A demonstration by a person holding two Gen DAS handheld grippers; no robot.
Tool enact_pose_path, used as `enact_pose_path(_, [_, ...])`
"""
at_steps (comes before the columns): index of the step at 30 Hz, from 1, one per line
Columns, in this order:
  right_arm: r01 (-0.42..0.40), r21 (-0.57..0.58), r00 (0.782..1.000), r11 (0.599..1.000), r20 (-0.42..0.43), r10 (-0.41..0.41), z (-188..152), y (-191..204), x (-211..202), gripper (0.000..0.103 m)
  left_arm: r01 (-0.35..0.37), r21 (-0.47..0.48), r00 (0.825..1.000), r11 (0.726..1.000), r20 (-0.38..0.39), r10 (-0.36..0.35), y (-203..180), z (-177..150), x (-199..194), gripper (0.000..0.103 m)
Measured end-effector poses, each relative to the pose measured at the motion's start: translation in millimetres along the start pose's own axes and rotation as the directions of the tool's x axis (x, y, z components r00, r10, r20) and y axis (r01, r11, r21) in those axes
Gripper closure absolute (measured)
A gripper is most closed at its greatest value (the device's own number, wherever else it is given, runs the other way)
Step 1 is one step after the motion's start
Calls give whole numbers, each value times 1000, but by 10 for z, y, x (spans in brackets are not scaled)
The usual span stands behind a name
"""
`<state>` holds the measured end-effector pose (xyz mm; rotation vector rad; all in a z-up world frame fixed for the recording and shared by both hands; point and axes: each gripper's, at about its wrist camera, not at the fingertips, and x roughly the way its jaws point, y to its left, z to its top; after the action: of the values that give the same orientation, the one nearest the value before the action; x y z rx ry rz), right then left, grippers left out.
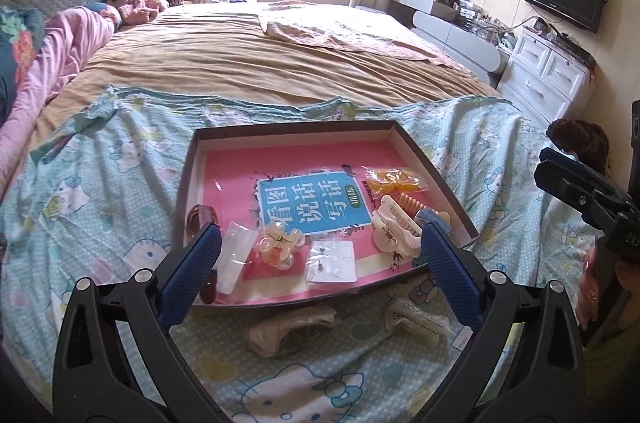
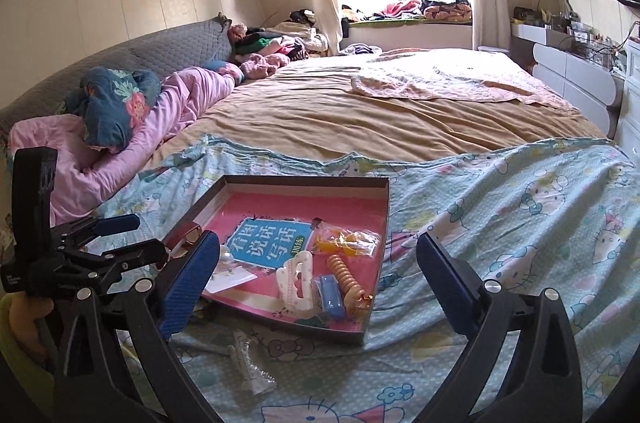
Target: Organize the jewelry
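1. A shallow box point(image 1: 420, 147) lies on the cartoon-print sheet point(image 1: 100, 183) near the foot edge of the bed point(image 1: 280, 63), with a pink book point(image 1: 312, 203) flat in its bottom.
2. The left tool point(image 1: 320, 247) hangs over the box's near edge with its blue pads spread wide and nothing between them.
3. The right tool point(image 2: 316, 255) stands just as wide over the box's near right corner, also gripping nothing.
4. In the box's right half lie a cream claw clip point(image 1: 394, 231), an orange coil tie point(image 2: 346, 279), a blue clip point(image 2: 330, 297) and a bag of yellow rings point(image 1: 394, 181).
5. Along the box's near edge sit a clear amber clip point(image 1: 280, 247) and a small bag of earrings point(image 1: 332, 261); another clear bag point(image 1: 236, 255) lies beside them.
6. A brown bangle point(image 1: 200, 217) rests against the box's left wall.
7. Outside the box, on the sheet just below its near edge, lie a beige clip point(image 1: 292, 329) and a white claw clip point(image 1: 416, 321).
8. In the right wrist view a clear toothed clip point(image 2: 250, 363) lies on the sheet by the box's near left corner.
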<state>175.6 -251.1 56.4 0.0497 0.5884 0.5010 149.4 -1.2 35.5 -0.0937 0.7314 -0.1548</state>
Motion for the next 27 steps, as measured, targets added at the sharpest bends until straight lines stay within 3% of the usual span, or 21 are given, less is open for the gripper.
enact_pose_path(11, [-15,-21,1000,1000,22,15,-3,130,-190,5,-51,-7,998,999,33,51,72,-46,-231,10])
enact_pose_path(16, [-23,-32,1000,999,15,24,-39,187,-236,5,-98,-6,994,995,36,99,96,-82,-285,10])
enact_pose_path(27, [-44,-54,999,998,-20,43,-168,289,-242,5,-134,-53,990,990,31,135,241,-227,-405,9])
